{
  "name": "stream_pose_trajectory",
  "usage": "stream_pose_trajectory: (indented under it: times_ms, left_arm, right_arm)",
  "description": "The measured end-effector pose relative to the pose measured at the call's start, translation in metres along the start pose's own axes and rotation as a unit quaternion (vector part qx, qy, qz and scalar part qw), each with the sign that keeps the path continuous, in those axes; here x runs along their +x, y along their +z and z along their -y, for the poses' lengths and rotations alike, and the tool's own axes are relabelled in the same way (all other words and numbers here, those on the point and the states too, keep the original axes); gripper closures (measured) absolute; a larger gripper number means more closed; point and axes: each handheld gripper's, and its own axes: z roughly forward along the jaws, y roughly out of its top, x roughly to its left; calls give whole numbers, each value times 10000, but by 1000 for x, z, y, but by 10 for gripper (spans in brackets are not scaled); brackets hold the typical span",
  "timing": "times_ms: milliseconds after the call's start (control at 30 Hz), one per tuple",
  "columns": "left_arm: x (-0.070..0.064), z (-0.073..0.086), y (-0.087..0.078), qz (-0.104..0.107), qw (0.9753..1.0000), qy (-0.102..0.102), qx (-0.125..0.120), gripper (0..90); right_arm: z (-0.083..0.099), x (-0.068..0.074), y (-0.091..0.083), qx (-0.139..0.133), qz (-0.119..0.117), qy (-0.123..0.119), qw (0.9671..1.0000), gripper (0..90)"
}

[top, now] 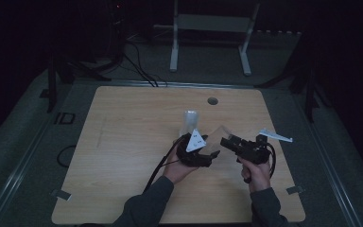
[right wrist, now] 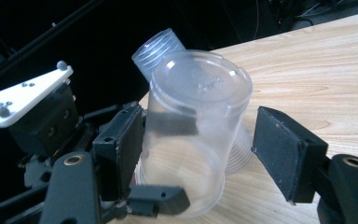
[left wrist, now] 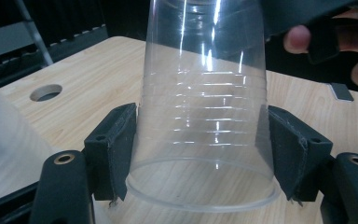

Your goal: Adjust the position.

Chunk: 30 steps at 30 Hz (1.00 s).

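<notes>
A clear plastic cup (left wrist: pixel 204 107) lies between the jaws of my left gripper (left wrist: pixel 200 154), rim toward the camera, and both pads press its sides. In the high view this cup (top: pixel 219 135) hangs just above the table between the left gripper (top: pixel 211 154) and the right gripper (top: pixel 227 142). My right gripper (right wrist: pixel 200 149) is open around the same cup (right wrist: pixel 196 116); its right pad (right wrist: pixel 286 151) stands clear of the wall. A second clear cup (top: pixel 190 121) stands just behind on the wooden table (top: pixel 123 142), base up.
A round cable hole (top: pixel 212 100) sits near the table's far edge. Behind the table stands a white metal frame (top: pixel 175 42), with black cables (top: pixel 137 61) on the floor. Bare wood stretches to the left and in front of the hands.
</notes>
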Motion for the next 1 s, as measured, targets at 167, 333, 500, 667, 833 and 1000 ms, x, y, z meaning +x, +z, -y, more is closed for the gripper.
stream_pose_trajectory:
  times_ms: [167,333,500,667,833,1000]
  left_arm:
    - [3,0,-3,-67,10000,16,25,303]
    - [7,0,-6,-77,9999,58,75,303]
    - [10,0,-10,-71,9999,78,59,302]
    - [15,1,-14,-86,9999,97,92,302]
    - [18,1,-18,-11,9999,132,104,302]
    - [18,0,-20,50,9996,238,149,302]
  right_arm:
    - [0,2,-3,47,-27,-111,9999,334]
    - [-1,3,-7,117,31,-232,9997,338]
    - [-1,0,-12,196,197,-294,9992,345]
    - [-1,0,-17,361,438,-525,9970,347]
    - [-2,2,-21,608,679,-855,9922,347]
    - [-3,6,-22,796,819,-1120,9871,346]
